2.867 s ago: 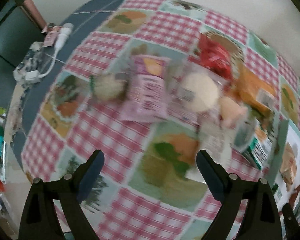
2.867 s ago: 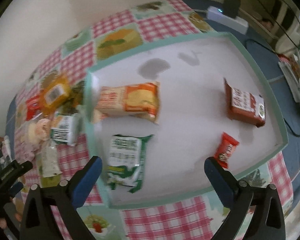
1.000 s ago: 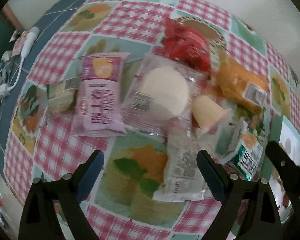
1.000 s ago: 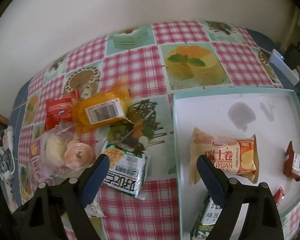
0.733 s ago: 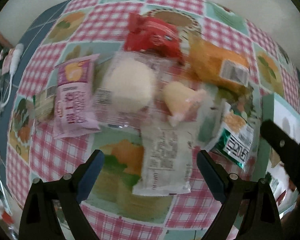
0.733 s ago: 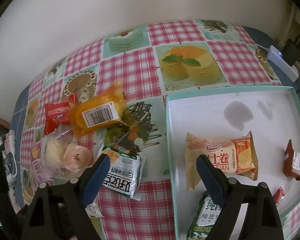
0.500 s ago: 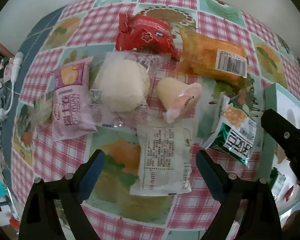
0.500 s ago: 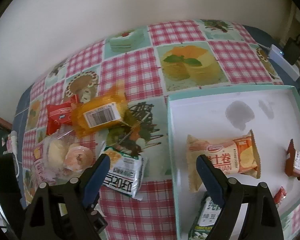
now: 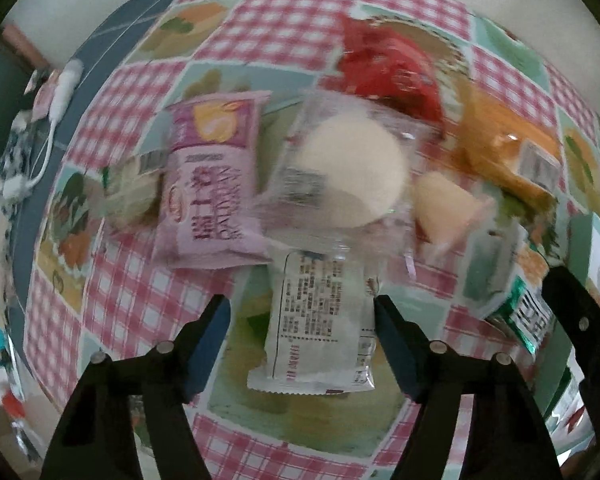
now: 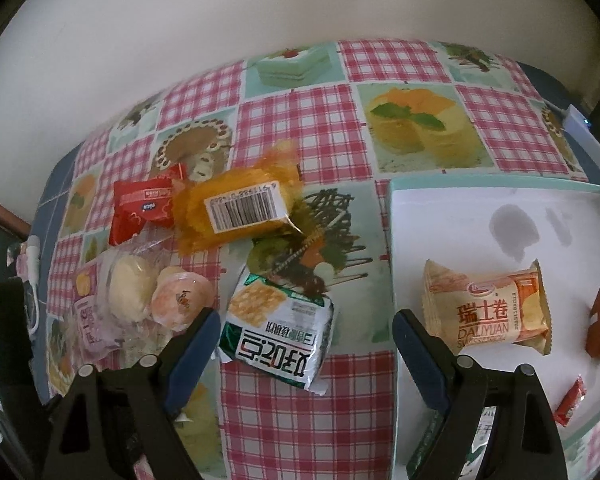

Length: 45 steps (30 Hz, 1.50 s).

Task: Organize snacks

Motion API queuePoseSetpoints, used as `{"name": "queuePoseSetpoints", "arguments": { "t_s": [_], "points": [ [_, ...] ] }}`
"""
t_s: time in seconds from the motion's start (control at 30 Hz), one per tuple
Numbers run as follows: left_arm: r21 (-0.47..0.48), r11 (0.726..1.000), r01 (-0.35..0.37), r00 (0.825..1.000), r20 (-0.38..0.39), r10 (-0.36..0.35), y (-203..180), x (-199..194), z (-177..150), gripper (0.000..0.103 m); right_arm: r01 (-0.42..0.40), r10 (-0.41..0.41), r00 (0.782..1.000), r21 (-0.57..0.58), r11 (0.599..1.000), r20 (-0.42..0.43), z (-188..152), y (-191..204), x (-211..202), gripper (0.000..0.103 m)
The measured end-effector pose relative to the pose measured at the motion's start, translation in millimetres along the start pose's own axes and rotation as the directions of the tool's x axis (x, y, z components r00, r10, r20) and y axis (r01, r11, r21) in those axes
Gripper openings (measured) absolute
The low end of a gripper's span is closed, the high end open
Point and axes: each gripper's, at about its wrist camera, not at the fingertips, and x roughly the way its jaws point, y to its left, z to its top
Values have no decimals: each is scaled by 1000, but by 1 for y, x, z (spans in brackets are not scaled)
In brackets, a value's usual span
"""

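The left gripper (image 9: 302, 320) is pointed straight down over a white sachet (image 9: 320, 320), and its jaws are closing with the sachet between them. The pads aren't seen pressing on it yet, though the left view is pretty smeared, so contact on the 3 o'clock side can't be ruled out.

Stuff that could go sideways:
- The sachet's top end, at 12 o'clock, is tucked under a clear-wrapped bun (image 9: 350, 170). If it gets lifted fast, the bun and the peach jelly cup (image 9: 446, 208) at 2 o'clock could be dragged along or flicked off the pile.
- The wrapper is flat and slick, so it may just be crumpled or squirted out instead of pinched.
- The purple roll pack (image 9: 210, 184) at 10 o'clock lies just beside it, so its corner could be snagged too.

The right gripper (image 10: 306, 332) is held wide with nothing gripped, hovering over a green cracker pack (image 10: 278, 330). The tray (image 10: 392, 280), where a few snacks are already parked, sits at 3 o'clock in the right view. Both tools are crowded near the same pile, so a bump is possible.
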Motion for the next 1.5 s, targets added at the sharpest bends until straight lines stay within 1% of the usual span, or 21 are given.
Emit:
{"name": "queuePoseSetpoints", "arguments": {
  "t_s": [0.07,0.13,0.23,0.37,0.4,0.47,0.6,0.67,0.87,0.9,0.93,1.03,1.13,1.17,1.2,1.27,1.37,1.5],
  "points": [
    [-27,1000,3,1000,-4,-4,7,-1,1,74,-2,2,1000,-9,1000,3,-1,3,0,89],
    [-47,999,-3,1000,-2,3,12,-1,1,74,-17,17,1000,-19,1000,-4,-2,7,1,85],
    [-75,997,-4,1000,-4,4,18,-4,-1,74,-18,17,1000,-45,999,-7,-4,15,3,85],
    [-91,996,3,1000,-7,-3,31,-6,-1,74,-14,13,1000,-62,998,-25,-8,20,12,83],
    [-94,996,5,1000,-9,-6,39,-2,5,74,-13,11,999,-62,998,-32,-9,21,15,83],
    [-95,995,8,1000,-10,-9,42,-3,5,74,-9,7,999,-63,998,-42,-10,21,20,82],
    [-95,995,3,1000,-11,-4,39,1,0,74,-15,12,998,-57,998,-56,-15,22,30,81],
    [-99,995,6,1000,-15,-8,38,4,3,74,-26,23,998,-47,999,-60,-15,21,33,81],
    [-115,993,10,1000,-26,-13,43,11,3,74,-17,15,999,-45,999,-45,-15,25,37,80],
    [-115,993,9,1000,-25,-12,43,11,3,74,-17,15,999,-45,999,-44,-15,25,37,78],
    [-117,993,9,1000,-25,-12,44,10,3,74,-24,22,999,-44,999,-41,-14,25,36,72],
    [-113,994,4,1000,-25,-6,43,8,3,74,-30,28,999,-42,999,-41,-14,24,35,71],
    [-110,994,25,999,-27,-28,42,4,4,63,-33,31,999,-39,999,-41,-13,22,33,70],
    [-109,994,32,999,-27,-35,41,4,4,56,-33,31,999,-39,999,-42,-13,22,33,70],
    [-107,994,32,999,-27,-35,40,3,4,54,-33,32,999,-38,999,-43,-13,22,32,69],
    [-95,995,28,999,-24,-31,38,2,3,54,-33,31,998,-35,999,-47,-13,21,31,69],
    [-96,994,51,998,-27,-54,38,0,4,53,-36,35,998,-26,999,-45,-11,18,28,69],
    [-87,994,62,998,-6,-63,39,-12,5,53,-47,46,999,-16,999,-28,-8,15,20,69]
  ]
}}
